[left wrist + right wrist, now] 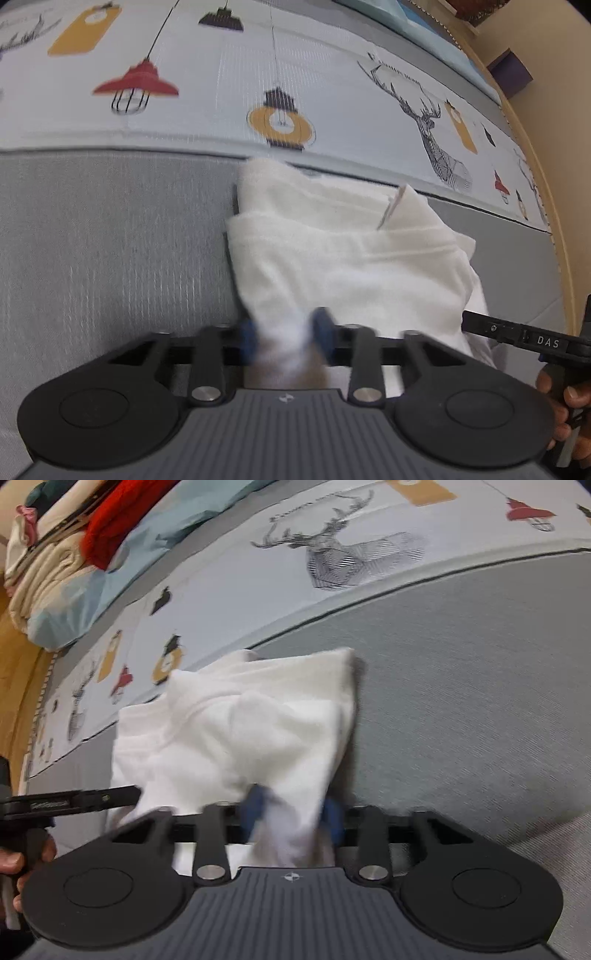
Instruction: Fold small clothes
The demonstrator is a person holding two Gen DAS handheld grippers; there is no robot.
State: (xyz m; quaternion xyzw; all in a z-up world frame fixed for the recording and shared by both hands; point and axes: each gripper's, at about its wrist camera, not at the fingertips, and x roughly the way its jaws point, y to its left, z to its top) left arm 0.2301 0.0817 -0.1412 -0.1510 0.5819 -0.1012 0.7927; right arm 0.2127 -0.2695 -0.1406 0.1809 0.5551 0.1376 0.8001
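The left gripper (286,332) has its jaws clamped on the white garment (343,254). The right gripper (291,810) likewise pinches it. The garment lies on the grey bed (110,240), stretching toward 12 o'clock.

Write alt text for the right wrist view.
The right claw pinches the near edge of a white garment lying rumpled on a grey bedcover. The left claw reaches in from the left edge; a deer-and-lantern print sheet lies beyond.

Lying on a bed (110,240) under a grey cover: white garment (332,258), rumpled, touching the lamp-and-deer printed band (221,110); bedding pile (74,572) beyond the band.
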